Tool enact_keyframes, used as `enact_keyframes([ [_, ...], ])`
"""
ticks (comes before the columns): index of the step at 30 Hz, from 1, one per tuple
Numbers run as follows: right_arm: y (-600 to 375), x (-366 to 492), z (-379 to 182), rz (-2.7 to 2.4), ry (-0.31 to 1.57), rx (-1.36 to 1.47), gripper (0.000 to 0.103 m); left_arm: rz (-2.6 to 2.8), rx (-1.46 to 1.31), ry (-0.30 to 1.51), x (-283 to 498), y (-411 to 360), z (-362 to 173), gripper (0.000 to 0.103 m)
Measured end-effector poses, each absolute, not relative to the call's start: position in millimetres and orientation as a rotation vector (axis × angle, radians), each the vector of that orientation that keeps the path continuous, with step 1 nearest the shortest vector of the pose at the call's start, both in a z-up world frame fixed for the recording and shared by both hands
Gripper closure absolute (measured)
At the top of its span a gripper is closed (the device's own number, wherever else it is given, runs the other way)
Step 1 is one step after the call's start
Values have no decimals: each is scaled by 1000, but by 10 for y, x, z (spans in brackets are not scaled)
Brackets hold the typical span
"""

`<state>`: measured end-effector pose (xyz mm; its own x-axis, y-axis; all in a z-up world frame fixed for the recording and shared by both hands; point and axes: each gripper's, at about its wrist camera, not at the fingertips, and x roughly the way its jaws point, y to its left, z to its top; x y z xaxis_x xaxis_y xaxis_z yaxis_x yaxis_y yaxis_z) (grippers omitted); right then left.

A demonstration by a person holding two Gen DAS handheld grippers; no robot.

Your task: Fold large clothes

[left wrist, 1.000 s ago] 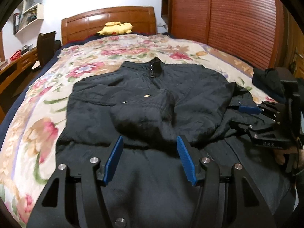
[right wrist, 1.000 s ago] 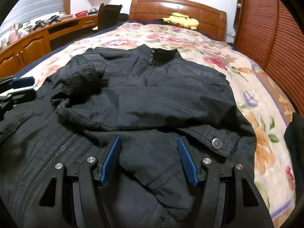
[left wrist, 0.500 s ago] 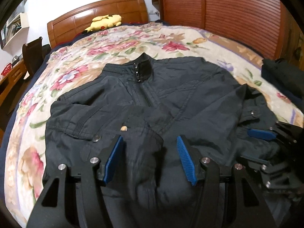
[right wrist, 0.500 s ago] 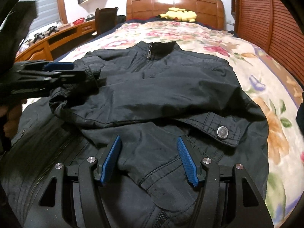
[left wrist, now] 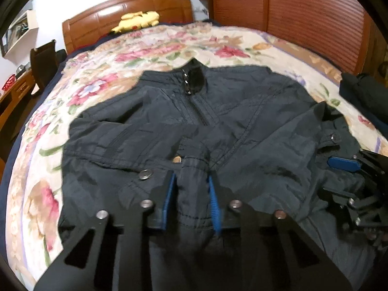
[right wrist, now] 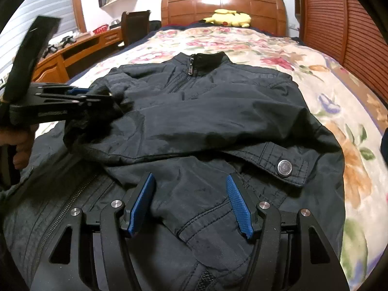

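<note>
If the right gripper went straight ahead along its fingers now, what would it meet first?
Probably the dark jacket: the right gripper is open just over its fabric, and the folded sleeve lies across the line ahead. Depth is uncertain.

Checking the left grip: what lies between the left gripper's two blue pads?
A bunched fold of the dark jacket, near its cuff, fills the gap of the left gripper, seen in the left wrist view.
</note>
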<state>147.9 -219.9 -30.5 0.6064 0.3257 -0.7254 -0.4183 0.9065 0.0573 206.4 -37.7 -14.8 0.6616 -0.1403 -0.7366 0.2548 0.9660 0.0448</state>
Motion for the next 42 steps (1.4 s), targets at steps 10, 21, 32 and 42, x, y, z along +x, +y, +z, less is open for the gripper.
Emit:
enact_keyframes([
  [10, -2208, 1471, -300, 434, 810, -115, 40, -167, 76, 721, 1433, 80, -24, 89],
  [21, -2184, 1456, -276, 443, 804, -132, 40, -132, 21, 761, 994, 387, -265, 89],
  [32, -2058, 1324, -96, 413, 767, -206, 40, -120, 37, 701, 711, 442, -86, 99],
  [42, -2159, 863, 127, 411, 742, -235, 40, -154, -14, 701, 287, 622, -53, 94],
])
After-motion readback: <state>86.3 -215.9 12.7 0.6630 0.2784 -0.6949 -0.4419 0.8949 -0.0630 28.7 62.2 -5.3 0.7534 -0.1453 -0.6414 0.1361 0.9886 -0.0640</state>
